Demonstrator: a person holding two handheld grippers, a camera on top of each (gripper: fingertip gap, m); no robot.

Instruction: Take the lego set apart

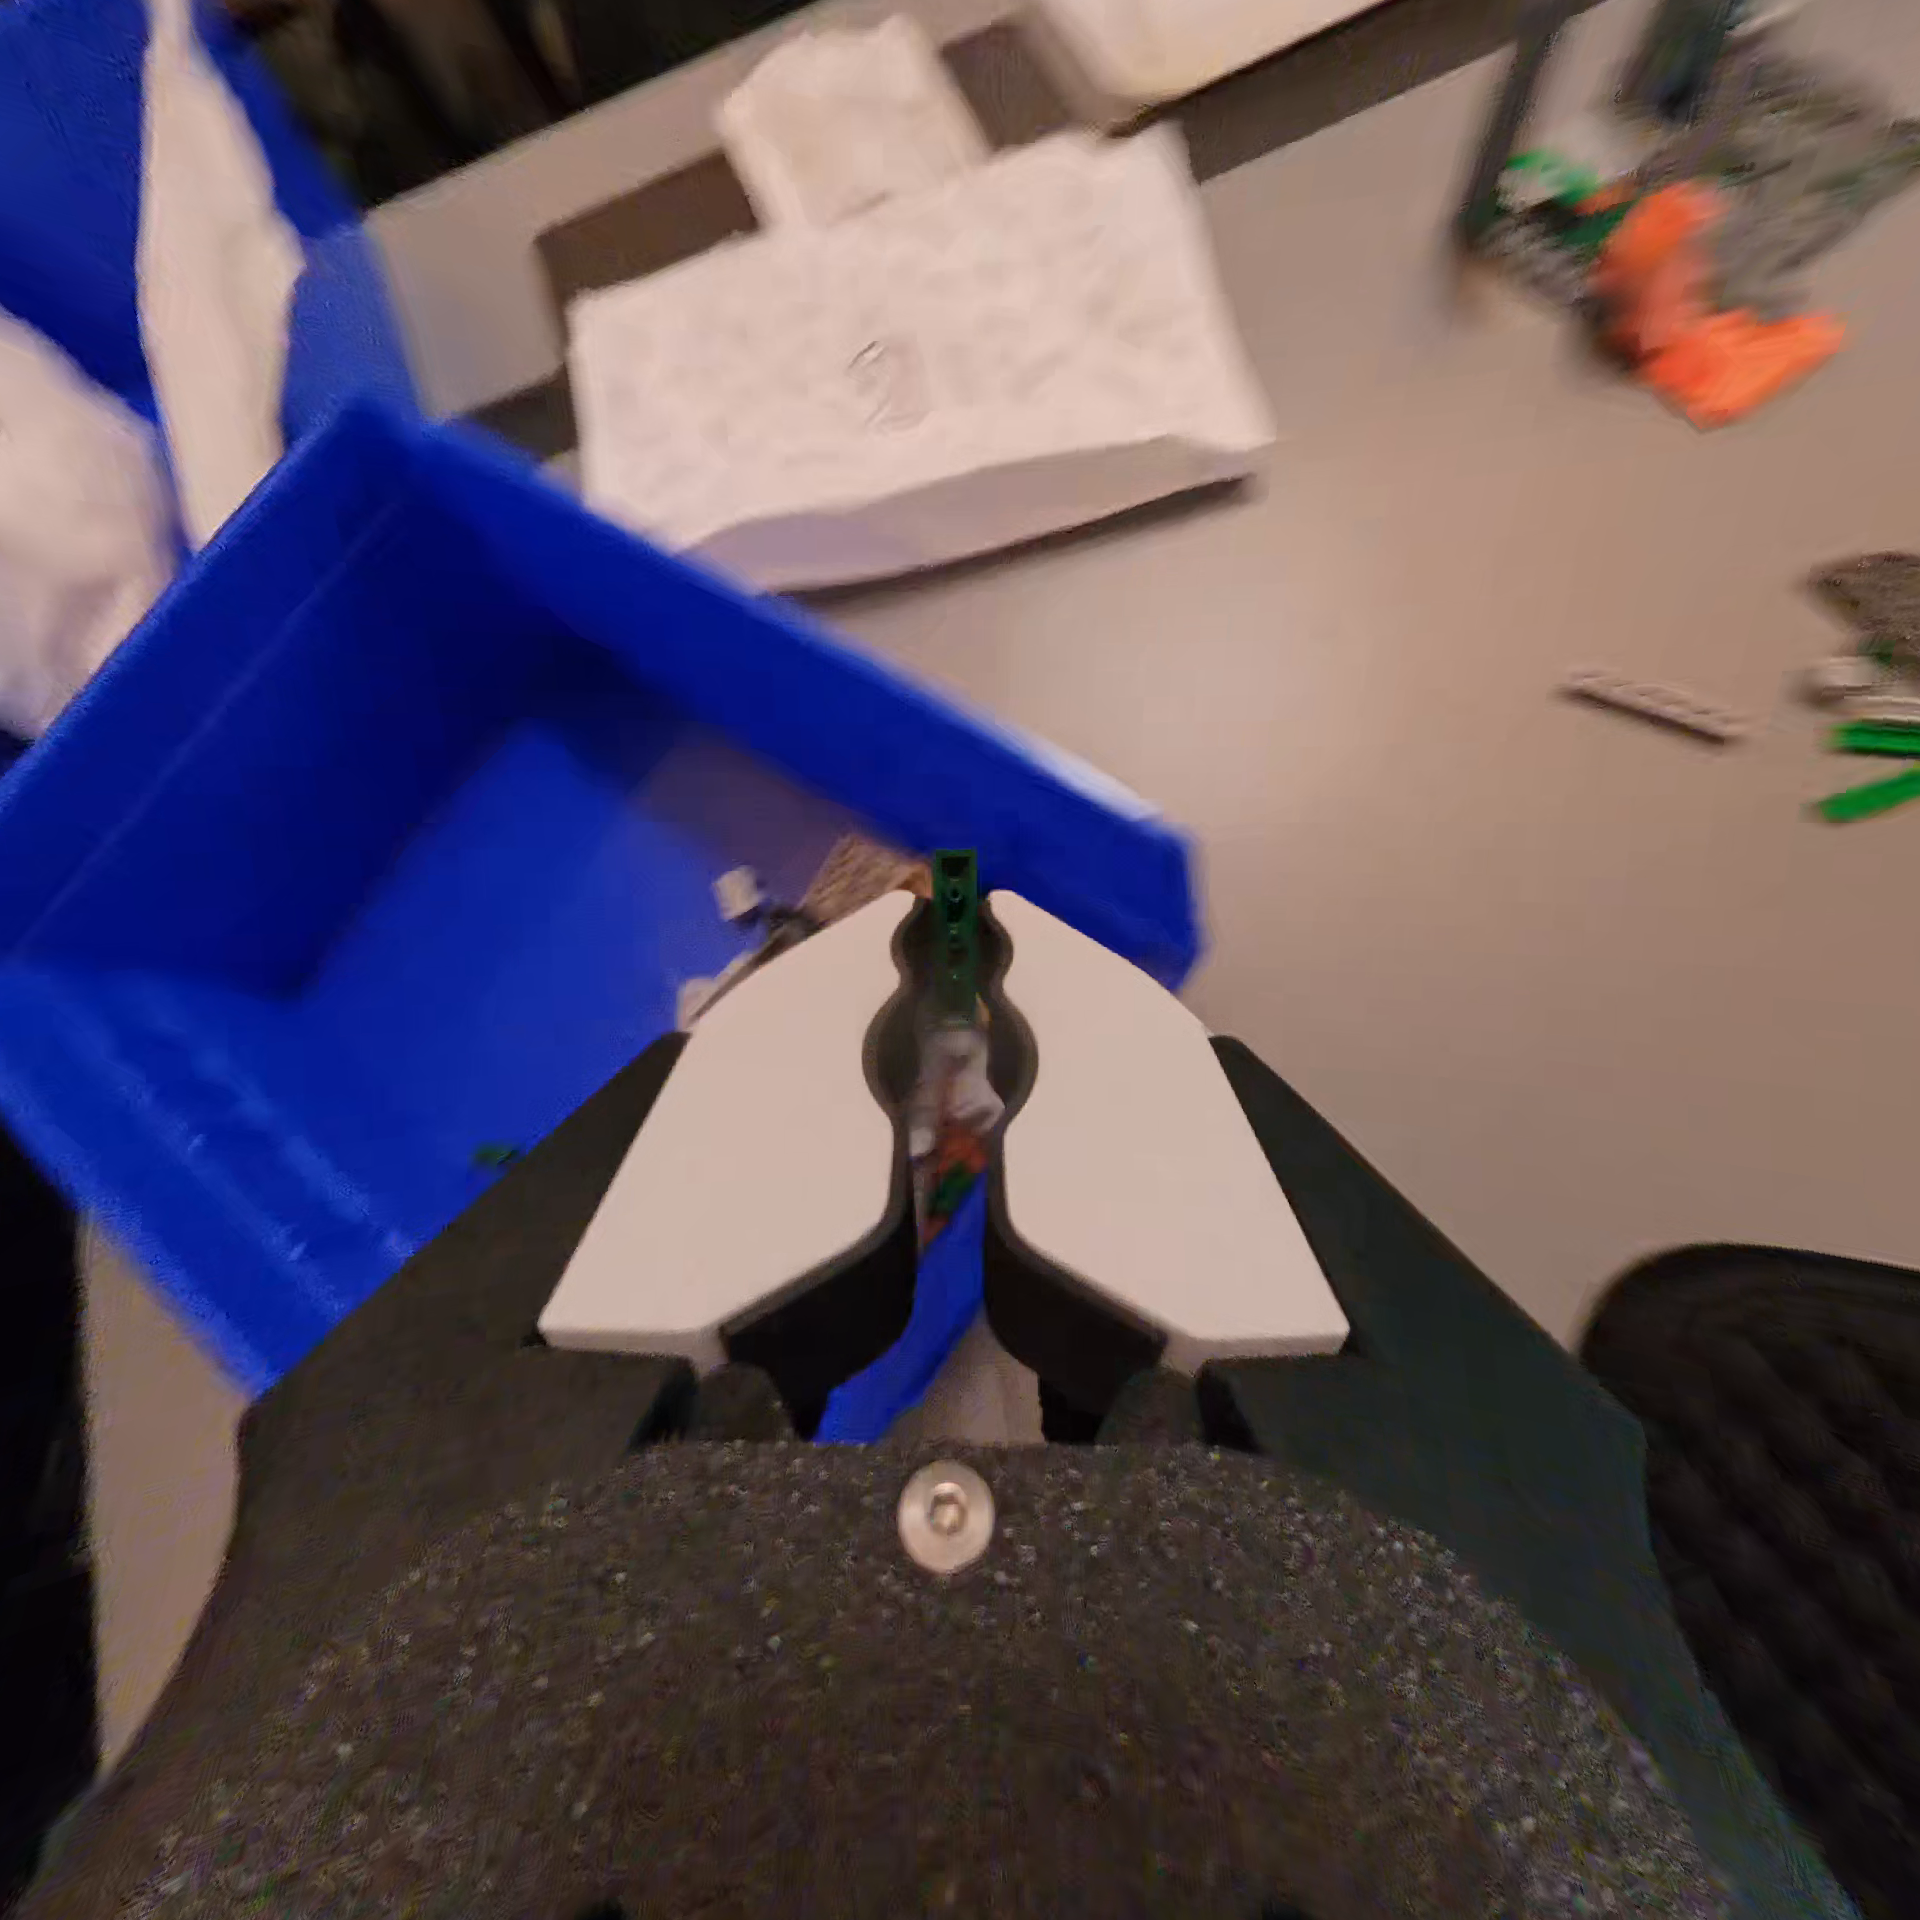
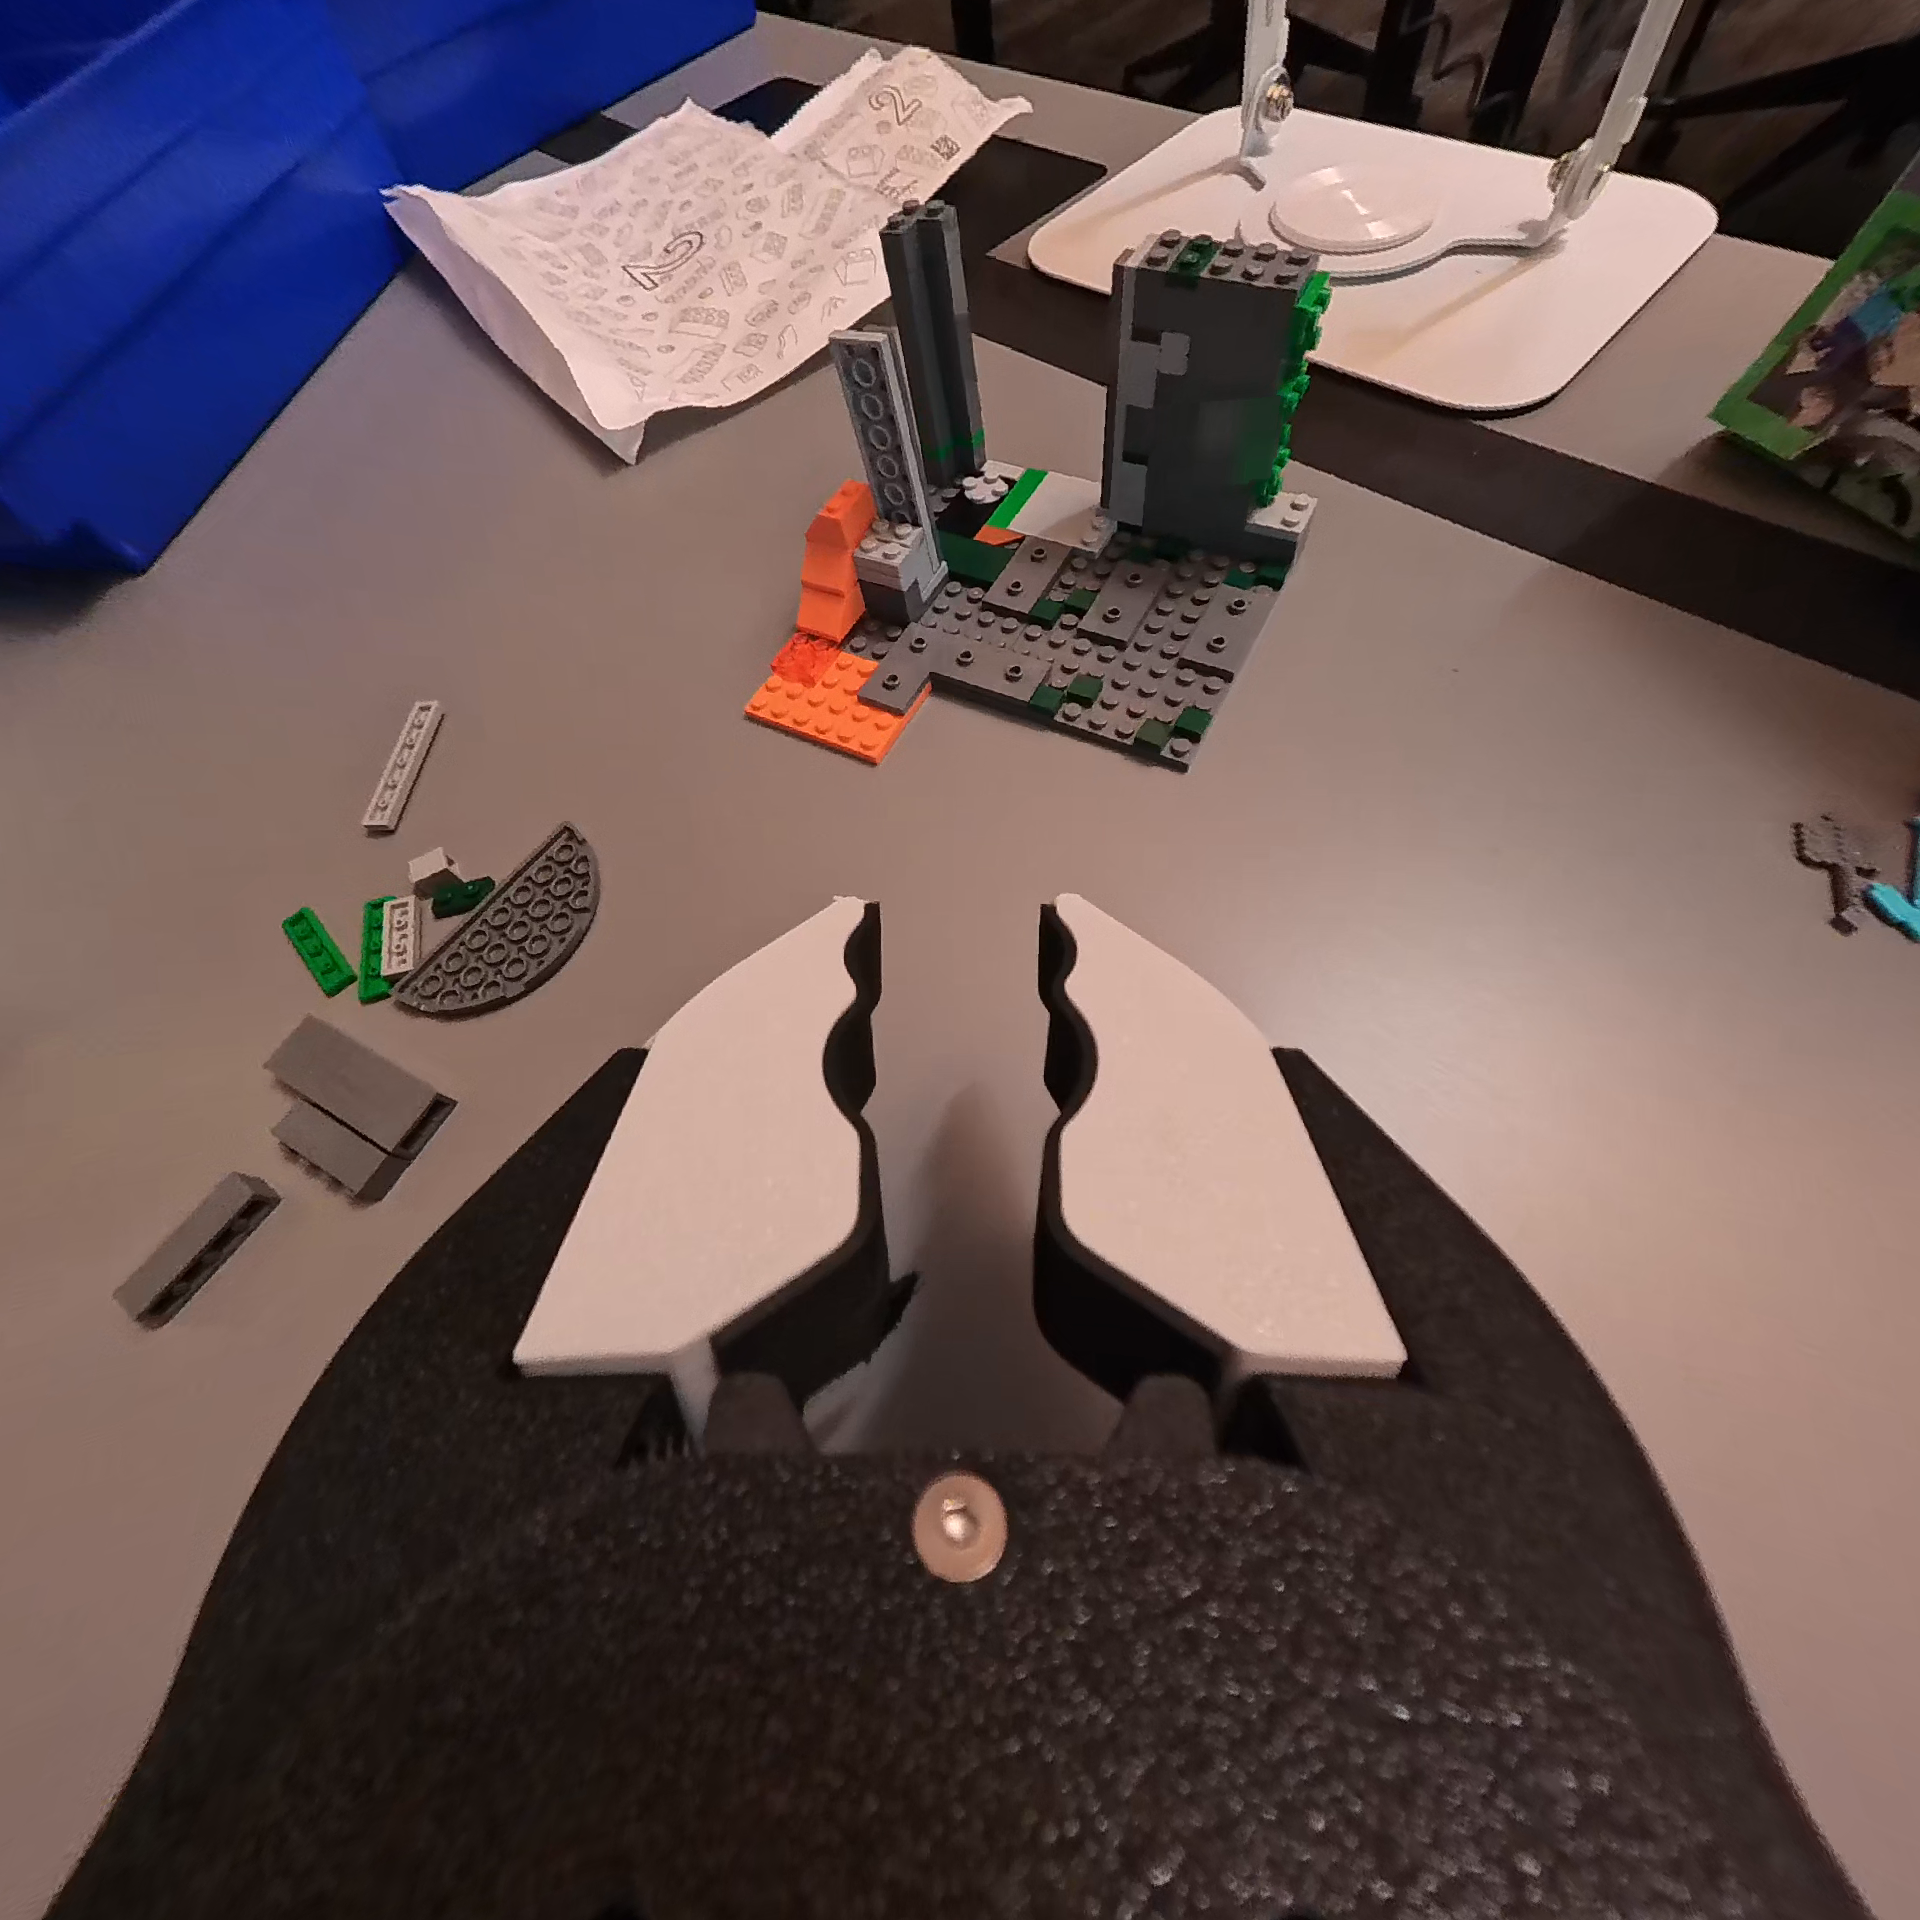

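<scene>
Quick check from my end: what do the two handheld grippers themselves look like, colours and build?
Both match. The left gripper and right gripper each have a rough, speckled black body with one silver hex screw at the centre. Their jaws carry flat, pale grey top plates tapering to the tips, over black inner faces with wavy, scalloped gripping edges. No cables, sleeves or markings show.

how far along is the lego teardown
Partly done. Loose pieces already lie on the table, and a few sit in the blue bin. In hand: the left gripper pinches a green plate by the bin; the right gripper is open and empty. Left: most of the build, both towers and the baseplate.
</scene>
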